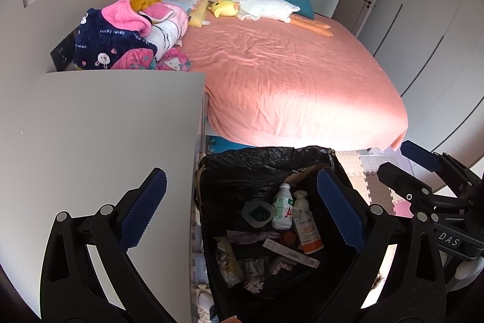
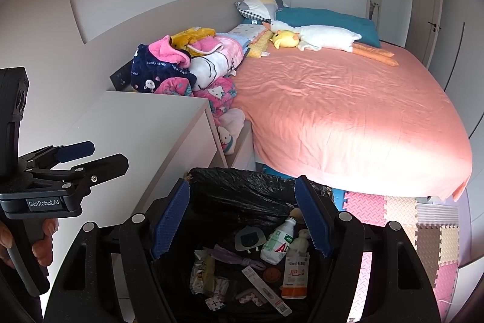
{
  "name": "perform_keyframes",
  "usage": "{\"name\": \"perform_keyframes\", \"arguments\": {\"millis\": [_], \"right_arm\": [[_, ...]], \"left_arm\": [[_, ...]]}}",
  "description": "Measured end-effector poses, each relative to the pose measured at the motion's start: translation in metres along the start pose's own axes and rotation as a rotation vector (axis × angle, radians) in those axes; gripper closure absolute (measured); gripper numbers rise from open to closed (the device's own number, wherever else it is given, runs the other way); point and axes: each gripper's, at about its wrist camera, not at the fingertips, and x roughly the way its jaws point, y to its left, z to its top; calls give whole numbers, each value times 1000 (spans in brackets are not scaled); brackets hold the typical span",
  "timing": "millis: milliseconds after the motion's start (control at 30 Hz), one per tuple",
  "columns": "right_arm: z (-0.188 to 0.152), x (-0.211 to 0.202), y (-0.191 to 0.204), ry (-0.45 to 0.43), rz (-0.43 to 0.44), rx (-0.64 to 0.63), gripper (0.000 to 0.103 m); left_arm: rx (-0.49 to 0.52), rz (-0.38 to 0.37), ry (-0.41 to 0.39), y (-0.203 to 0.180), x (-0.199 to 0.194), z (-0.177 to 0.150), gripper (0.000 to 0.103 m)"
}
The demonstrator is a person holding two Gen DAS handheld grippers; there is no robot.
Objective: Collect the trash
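Note:
A bin lined with a black bag (image 1: 257,168) (image 2: 242,189) stands on the floor between the white cabinet and the bed. Inside lie a white bottle with a green and red label (image 1: 282,208) (image 2: 276,242), an orange and white box (image 1: 307,232) (image 2: 295,274), a small plush bear (image 1: 301,200) (image 2: 301,238), wrappers and a long white strip. My left gripper (image 1: 242,208) (image 2: 99,156) hangs open above the bin's left side, nothing between its blue pads. My right gripper (image 2: 242,220) (image 1: 399,162) is open over the bin, also holding nothing.
A white cabinet top (image 1: 106,141) (image 2: 145,126) sits left of the bin. Behind it is a bed with a pink sheet (image 1: 287,74) (image 2: 348,111), a pile of blankets (image 1: 127,35) and a plush goose (image 1: 260,6). Coloured foam mats (image 2: 423,232) cover the floor at right.

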Motion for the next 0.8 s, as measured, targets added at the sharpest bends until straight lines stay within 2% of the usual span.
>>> {"name": "perform_keyframes", "arguments": {"millis": [800], "right_arm": [[0, -2, -4, -2, -2, 3, 30]], "left_arm": [[5, -28, 4, -2, -1, 0, 7]]}}
